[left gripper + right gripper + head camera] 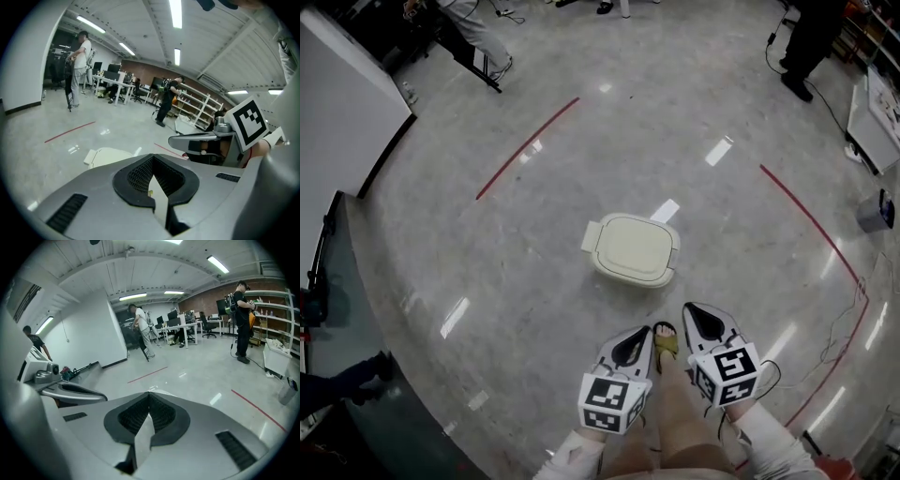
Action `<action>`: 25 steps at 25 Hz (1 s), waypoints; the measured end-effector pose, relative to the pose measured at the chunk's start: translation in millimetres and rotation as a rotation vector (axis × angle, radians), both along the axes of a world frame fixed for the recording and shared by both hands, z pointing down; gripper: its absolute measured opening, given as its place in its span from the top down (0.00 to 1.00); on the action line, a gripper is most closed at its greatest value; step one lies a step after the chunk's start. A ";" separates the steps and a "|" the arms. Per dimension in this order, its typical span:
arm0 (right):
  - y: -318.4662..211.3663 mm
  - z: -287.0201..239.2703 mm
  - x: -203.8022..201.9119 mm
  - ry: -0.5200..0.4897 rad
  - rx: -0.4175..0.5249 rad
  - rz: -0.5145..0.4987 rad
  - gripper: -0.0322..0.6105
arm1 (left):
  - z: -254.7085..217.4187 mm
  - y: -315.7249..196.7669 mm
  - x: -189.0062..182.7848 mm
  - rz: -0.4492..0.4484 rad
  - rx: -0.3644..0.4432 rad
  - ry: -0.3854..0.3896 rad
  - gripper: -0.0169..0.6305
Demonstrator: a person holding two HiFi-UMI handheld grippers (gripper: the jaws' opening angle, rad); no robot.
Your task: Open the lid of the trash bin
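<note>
A cream trash bin (630, 248) stands on the grey floor with its lid down flat, and a small tab sticks out at its left side. My left gripper (642, 332) and right gripper (693, 308) hover side by side just short of the bin, not touching it. Both are shut with nothing between the jaws. In the left gripper view the bin (107, 157) shows low, just past the left gripper (152, 156), with the right gripper (206, 138) alongside. The right gripper (149, 394) hides nearly all of the bin in its own view.
Red tape lines (528, 147) curve across the floor around the bin. A white wall panel (347, 103) stands at the left, and a small grey bin (874, 211) and a white unit (874, 117) at the right. People (806, 42) stand at the far side. My sandalled foot (666, 339) lies between the grippers.
</note>
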State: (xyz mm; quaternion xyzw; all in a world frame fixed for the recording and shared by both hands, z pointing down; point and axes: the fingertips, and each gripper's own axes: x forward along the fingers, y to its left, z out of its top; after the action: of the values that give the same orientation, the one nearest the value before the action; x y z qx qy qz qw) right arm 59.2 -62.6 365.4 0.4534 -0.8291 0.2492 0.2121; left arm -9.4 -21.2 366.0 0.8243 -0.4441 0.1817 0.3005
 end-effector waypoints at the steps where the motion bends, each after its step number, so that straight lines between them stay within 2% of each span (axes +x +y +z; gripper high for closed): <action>1: -7.0 12.1 1.6 0.010 -0.010 -0.001 0.94 | 10.1 -4.5 0.6 -0.003 -0.012 -0.003 0.97; 14: -83.5 176.9 21.7 0.141 -0.125 0.028 0.94 | 120.9 -30.9 7.6 -0.022 -0.129 -0.005 0.97; 25: -107.1 287.0 23.5 0.242 -0.259 -0.023 0.94 | 168.7 -34.7 11.8 -0.057 -0.195 0.012 0.97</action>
State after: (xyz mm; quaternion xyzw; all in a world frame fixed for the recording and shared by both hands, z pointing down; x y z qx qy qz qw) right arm 82.7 -169.7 652.3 0.4395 -0.7635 0.2949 0.3700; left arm 2.3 -55.8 534.8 0.7793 -0.4459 0.2105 0.3868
